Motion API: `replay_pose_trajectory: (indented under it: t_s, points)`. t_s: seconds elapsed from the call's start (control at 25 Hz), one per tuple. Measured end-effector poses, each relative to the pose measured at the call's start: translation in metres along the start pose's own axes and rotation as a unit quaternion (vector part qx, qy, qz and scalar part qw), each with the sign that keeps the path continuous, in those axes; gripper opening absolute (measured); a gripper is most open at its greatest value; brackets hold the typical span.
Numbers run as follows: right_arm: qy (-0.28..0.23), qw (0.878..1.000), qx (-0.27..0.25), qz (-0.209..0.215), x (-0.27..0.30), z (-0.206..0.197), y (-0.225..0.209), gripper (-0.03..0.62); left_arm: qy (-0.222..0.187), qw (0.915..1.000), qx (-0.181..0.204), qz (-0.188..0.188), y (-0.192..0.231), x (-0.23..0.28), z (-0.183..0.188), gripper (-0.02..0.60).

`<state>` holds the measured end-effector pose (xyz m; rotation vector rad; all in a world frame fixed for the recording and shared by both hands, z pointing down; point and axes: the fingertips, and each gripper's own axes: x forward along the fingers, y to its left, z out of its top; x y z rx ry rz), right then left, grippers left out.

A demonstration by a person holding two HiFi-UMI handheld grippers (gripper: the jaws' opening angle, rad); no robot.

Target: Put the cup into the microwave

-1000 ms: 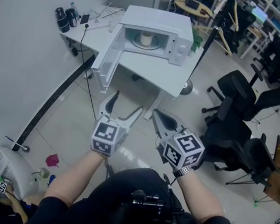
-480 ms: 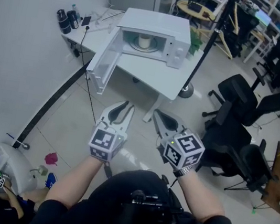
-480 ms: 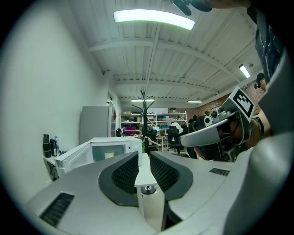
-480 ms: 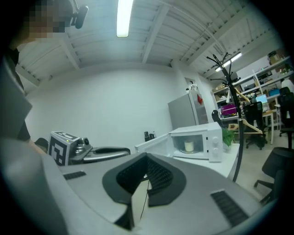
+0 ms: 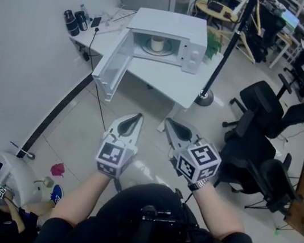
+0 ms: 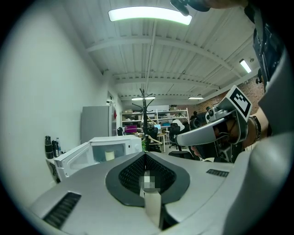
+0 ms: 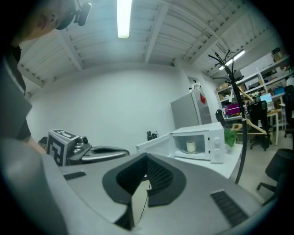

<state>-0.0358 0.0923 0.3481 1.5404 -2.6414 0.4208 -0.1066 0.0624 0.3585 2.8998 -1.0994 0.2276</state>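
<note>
White microwave [image 5: 166, 34] stands on the far counter [image 5: 172, 87], door [image 5: 110, 69] swung open, with the cup [image 5: 157, 44] resting on the turntable inside. The left gripper [image 5: 137, 115] has just been closing its jaws, which now meet on nothing. The right gripper [image 5: 168, 121] is likewise together and empty, and both are well apart from the counter. Placement appears done; any next move calls for approaching and pushing the door closed.

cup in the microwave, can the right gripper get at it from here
Probably not yet: the door stands open and nothing blocks the cup, but the right gripper hangs well short of the microwave, fingers shut.
</note>
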Motion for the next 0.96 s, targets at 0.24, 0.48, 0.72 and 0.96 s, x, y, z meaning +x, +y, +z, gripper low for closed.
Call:
replay_pose_trajectory:
  t_s: [0.24,0.48,0.72,0.96]
  points:
    - [-0.001,1.0,0.0,0.006,-0.0006,0.003,-0.002,0.011,0.003,1.0,0.001,-0.001,-0.0045,0.0037,0.0003,0.001]
    - [0.0,1.0,-0.001,0.006,-0.0003,0.0017,-0.0039,0.011,0.002,1.0,0.004,-0.001,-0.0047,0.0059,0.0004,0.002]
    - [0.001,1.0,-0.003,0.007,0.0006,0.0015,-0.0019,0.011,0.002,1.0,0.004,-0.001,-0.0042,0.0046,0.0,0.002]
    - [0.002,1.0,-0.004,0.006,0.0009,0.0026,-0.0011,0.011,0.006,1.0,-0.001,-0.002,-0.0046,0.0032,0.0018,0.002]
